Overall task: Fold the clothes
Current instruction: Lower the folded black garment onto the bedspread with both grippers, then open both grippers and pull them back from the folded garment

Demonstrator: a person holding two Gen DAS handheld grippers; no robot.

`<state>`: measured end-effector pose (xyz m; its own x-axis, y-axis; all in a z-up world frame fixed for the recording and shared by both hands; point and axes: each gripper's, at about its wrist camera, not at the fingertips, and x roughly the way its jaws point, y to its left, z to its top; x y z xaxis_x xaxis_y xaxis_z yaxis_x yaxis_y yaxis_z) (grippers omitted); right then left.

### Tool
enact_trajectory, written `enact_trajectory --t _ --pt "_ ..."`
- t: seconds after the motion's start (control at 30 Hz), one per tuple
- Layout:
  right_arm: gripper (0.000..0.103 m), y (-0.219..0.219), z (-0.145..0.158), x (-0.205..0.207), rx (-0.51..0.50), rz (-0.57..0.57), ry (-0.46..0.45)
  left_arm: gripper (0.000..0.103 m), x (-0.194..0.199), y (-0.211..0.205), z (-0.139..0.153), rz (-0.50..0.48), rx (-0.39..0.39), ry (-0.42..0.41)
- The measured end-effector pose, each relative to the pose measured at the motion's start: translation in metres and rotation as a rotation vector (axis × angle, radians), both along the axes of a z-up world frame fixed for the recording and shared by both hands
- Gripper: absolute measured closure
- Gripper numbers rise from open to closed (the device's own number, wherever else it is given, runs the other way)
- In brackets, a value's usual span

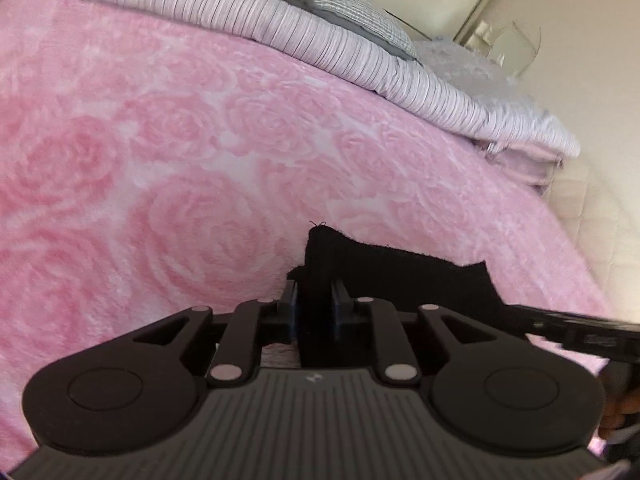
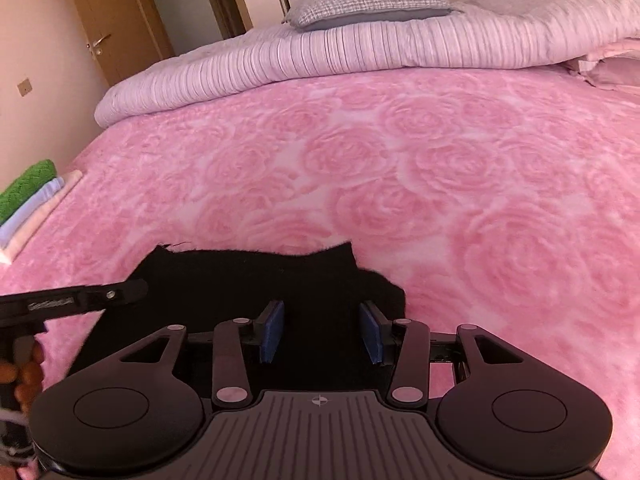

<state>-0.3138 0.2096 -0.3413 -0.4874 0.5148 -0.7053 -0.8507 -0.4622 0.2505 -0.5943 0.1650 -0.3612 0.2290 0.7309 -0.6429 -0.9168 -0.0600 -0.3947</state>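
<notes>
A black garment (image 2: 248, 280) lies on the pink rose-patterned blanket (image 2: 440, 168) near the bed's front edge. In the left wrist view my left gripper (image 1: 318, 296) is shut on a raised corner of the black garment (image 1: 400, 276), with cloth pinched between the blue pads. My right gripper (image 2: 322, 320) stands open over the garment's right side, its blue pads (image 2: 274, 330) wide apart and cloth below them. The left gripper's finger (image 2: 80, 300) shows at the left of the right wrist view. The right gripper's finger (image 1: 576, 330) shows at the right of the left wrist view.
A stack of folded cloths (image 2: 28, 200), green, white and pink, sits at the bed's left edge. A rolled striped duvet (image 2: 320, 52) and a grey pillow (image 2: 360, 4) lie at the bed's head. A wooden door (image 2: 104, 20) stands behind on the left.
</notes>
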Motion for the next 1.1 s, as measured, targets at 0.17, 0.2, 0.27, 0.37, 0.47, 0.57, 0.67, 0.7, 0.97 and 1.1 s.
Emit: enact_trajectory --t 0.17,0.2,0.27,0.37,0.47,0.57,0.67,0.7,0.97,1.1 --pt "0.059 -0.034 0.021 0.018 0.019 -0.024 0.036 0.091 0.019 -0.006 0.023 -0.009 -0.002 0.083" --pt "0.059 -0.040 0.024 0.022 0.020 -0.031 0.041 0.091 0.022 -0.008 0.028 -0.008 0.000 0.100" --pt "0.059 -0.051 0.028 0.027 0.017 -0.035 0.047 0.091 0.026 -0.014 0.039 -0.008 0.005 0.129" --pt "0.059 -0.065 0.034 0.032 0.019 -0.040 0.049 0.091 0.033 -0.028 0.051 -0.016 0.001 0.148" --pt "0.059 -0.084 0.039 0.034 0.032 -0.042 0.048 0.090 0.042 -0.051 0.050 -0.042 -0.026 0.131" --pt "0.059 -0.111 0.042 0.037 0.061 -0.036 0.017 0.090 0.052 -0.074 0.049 -0.068 -0.053 0.114" --pt "0.059 -0.134 0.030 0.034 0.049 -0.011 -0.030 0.090 0.062 -0.098 0.047 -0.094 -0.080 0.097" --pt "0.059 -0.137 0.023 0.031 0.033 -0.006 -0.038 0.090 0.064 -0.099 0.036 -0.091 -0.117 0.101" --pt "0.059 -0.158 0.038 0.029 0.065 -0.015 -0.061 0.087 0.075 -0.119 0.036 -0.053 -0.131 0.150" --pt "0.059 -0.161 0.014 0.025 -0.026 -0.004 -0.099 0.086 0.081 -0.129 0.038 -0.030 -0.136 0.180"
